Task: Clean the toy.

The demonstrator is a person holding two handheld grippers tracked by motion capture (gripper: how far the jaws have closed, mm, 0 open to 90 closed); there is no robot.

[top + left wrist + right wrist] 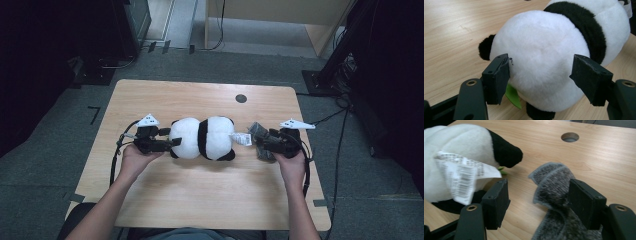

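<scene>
The plush panda (pixel 202 138) lies mid-table, face hidden. The left gripper (pixel 541 75) pinches its white end, a green scrap half-hidden beneath. The right gripper (pixel 537 202) stands spread beside the panda's tag (pixel 461 176) — grey cloth (pixel 554 192) cut off below, touching one jaw.

Lab or recording room: bare wooden table (pixel 150 200) with cable hole (pixel 241 98), grey carpet (pixel 45 165), dark stands (pixel 332 65), floor cables (pixel 345 130), tape marks (pixel 95 114).
</scene>
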